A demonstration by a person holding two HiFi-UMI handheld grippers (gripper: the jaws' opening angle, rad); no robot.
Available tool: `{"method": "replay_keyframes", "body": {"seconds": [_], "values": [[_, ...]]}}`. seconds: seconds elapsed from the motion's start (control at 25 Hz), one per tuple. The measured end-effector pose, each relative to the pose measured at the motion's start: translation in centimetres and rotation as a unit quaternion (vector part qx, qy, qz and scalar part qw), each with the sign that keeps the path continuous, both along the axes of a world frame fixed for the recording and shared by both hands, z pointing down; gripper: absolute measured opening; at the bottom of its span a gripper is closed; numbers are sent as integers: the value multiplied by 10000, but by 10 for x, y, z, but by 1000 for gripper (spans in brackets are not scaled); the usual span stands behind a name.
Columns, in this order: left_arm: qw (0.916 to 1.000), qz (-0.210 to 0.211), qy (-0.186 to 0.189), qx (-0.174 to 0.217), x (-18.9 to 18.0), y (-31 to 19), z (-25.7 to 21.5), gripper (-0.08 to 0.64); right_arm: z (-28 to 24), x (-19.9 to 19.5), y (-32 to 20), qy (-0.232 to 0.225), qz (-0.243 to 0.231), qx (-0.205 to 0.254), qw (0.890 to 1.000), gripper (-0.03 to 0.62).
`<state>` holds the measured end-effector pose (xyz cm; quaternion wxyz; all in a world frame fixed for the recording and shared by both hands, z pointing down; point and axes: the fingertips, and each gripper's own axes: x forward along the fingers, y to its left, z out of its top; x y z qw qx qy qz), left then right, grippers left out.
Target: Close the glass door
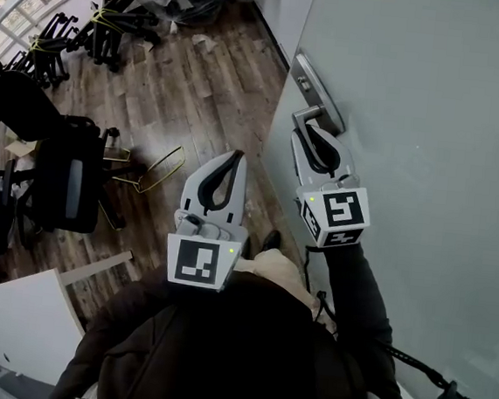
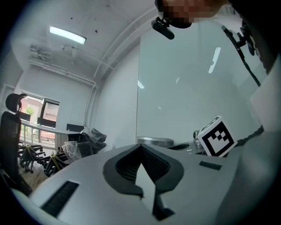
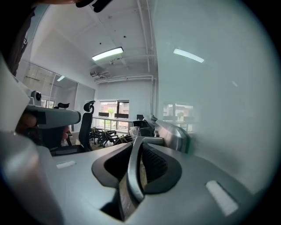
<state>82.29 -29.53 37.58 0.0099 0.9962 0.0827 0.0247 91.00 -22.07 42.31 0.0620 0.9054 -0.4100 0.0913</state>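
The frosted glass door [image 1: 434, 107] fills the right side of the head view, its edge facing the wooden floor. A metal lever handle [image 1: 309, 114] juts from a lock plate [image 1: 317, 88]. My right gripper [image 1: 313, 132] is shut on that lever; in the right gripper view the metal lever [image 3: 133, 171] runs between the jaws, with the glass [image 3: 219, 110] close on the right. My left gripper [image 1: 236, 156] hangs over the floor left of the door, shut with nothing in it. From the left gripper view [image 2: 141, 147] the door [image 2: 184, 88] and the right gripper's marker cube [image 2: 216, 137] show ahead.
Black office chairs [image 1: 59, 176] stand at the left and several folded chair bases [image 1: 81, 29] lie at the top left. A yellow wire frame [image 1: 160, 170] rests on the wooden floor [image 1: 182, 82]. A white desk corner [image 1: 18, 321] is at the lower left.
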Motion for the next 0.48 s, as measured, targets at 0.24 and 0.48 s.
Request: {"method": "replay_keyframes", "body": {"seconds": [0.24, 0.48], "values": [[9993, -376, 30, 22, -33, -21, -1, -3, 0, -33, -26, -1, -268, 53, 9996, 69], [9969, -786, -3, 62, -81, -18, -2, -3, -4, -69, -45, -16, -539, 111, 9985, 69]]}}
